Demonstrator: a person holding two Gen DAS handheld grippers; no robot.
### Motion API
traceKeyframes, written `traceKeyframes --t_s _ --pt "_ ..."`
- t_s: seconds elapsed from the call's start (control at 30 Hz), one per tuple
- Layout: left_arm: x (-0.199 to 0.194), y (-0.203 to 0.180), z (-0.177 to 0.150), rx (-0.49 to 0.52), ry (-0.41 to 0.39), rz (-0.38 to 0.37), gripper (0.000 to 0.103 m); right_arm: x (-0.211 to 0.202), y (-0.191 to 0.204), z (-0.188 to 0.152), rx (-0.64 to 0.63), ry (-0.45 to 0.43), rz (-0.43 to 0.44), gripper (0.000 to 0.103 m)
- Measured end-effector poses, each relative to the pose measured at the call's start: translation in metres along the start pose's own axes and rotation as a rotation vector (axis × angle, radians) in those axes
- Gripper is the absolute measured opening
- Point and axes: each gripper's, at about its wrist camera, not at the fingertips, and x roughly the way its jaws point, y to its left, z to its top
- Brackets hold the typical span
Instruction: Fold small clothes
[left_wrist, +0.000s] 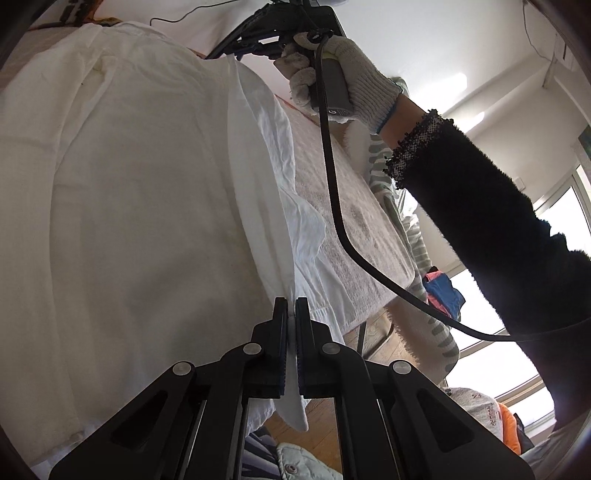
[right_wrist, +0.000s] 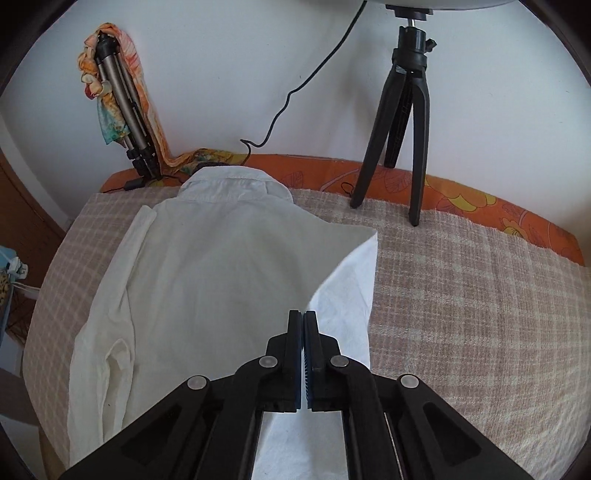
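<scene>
Closed on a fold of the white shirt (left_wrist: 129, 192) is the left gripper (left_wrist: 290, 314); the right gripper (right_wrist: 303, 325) is likewise clamped on its edge. The shirt is spread on a checked towel (right_wrist: 461, 295). Far right, a black tripod (right_wrist: 402, 122) is seen.

A plain white cotton shirt (right_wrist: 207, 266) lies on a beige-and-cream checked woven cover (right_wrist: 461, 295), edged by an orange floral-print cloth (right_wrist: 461, 199). A black fuzzy sleeve (left_wrist: 480, 221) meets a grey-white knitted glove (left_wrist: 365, 85) with a blue cuff edge.
</scene>
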Motion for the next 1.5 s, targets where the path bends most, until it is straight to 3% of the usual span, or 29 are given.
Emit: traceKeyframes --t_s 0.23,0.27,0.3,0.37,0.47,0.57,0.67,0.73,0.8,0.97,1.0,1.03,1.1,1.2,1.37,1.47,1.5 --pt "0.007 0.017 0.002 -0.034 0.008 0.042 0.002 0.057 0.03 -0.004 -0.068 0.079 -0.042 0.0" --pt "0.008 0.018 0.002 -0.034 0.007 0.047 0.002 0.063 0.028 -0.005 -0.058 0.099 -0.039 0.004" --pt "0.01 0.018 0.003 -0.024 0.01 0.052 0.002 0.065 0.025 -0.006 -0.05 0.107 -0.046 0.018" --pt "0.009 0.018 0.002 -0.005 0.011 0.062 0.002 0.051 0.019 -0.008 -0.033 0.063 -0.048 0.034" --pt "0.008 0.018 0.001 0.008 0.009 0.063 0.002 0.008 -0.001 -0.017 0.03 -0.01 0.014 0.033" --pt "0.01 0.016 -0.001 0.005 0.004 0.056 0.002 -0.037 -0.025 -0.042 0.086 -0.062 -0.003 0.035" --pt "0.011 0.015 -0.001 0.011 0.0 0.057 0.002 -0.062 -0.052 -0.075 0.168 -0.058 0.02 0.04" --pt "0.013 0.013 -0.002 0.015 0.0 0.06 0.002 -0.065 -0.071 -0.097 0.242 -0.034 0.055 0.053" --pt "0.014 0.012 -0.001 0.016 0.0 0.064 0.002 -0.058 -0.084 -0.115 0.315 0.017 0.123 0.056" --pt "0.016 0.01 -0.002 0.022 0.003 0.084 0.002 -0.047 -0.09 -0.138 0.429 0.017 0.362 0.046" --pt "0.017 0.01 -0.002 0.02 0.003 0.085 0.002 -0.046 -0.087 -0.137 0.412 0.013 0.366 0.033" --pt "0.017 0.009 -0.001 0.021 0.002 0.087 0.002 -0.044 -0.081 -0.134 0.379 0.015 0.345 0.012" --pt "0.017 0.01 -0.004 0.002 0.002 0.079 0.002 -0.042 -0.067 -0.126 0.276 0.033 0.251 0.002" --pt "0.017 0.011 -0.004 -0.003 0.0 0.089 0.002 -0.038 -0.065 -0.112 0.203 0.023 0.117 0.0" --pt "0.015 0.004 -0.006 0.013 -0.003 0.11 0.002 -0.028 -0.065 -0.104 0.143 0.033 0.027 0.0" --pt "0.012 -0.007 -0.008 0.088 -0.008 0.167 0.003 -0.03 -0.07 -0.108 0.153 0.047 0.015 0.006" --pt "0.01 -0.011 -0.006 0.107 -0.013 0.179 0.004 -0.034 -0.073 -0.11 0.17 0.039 0.008 0.013"
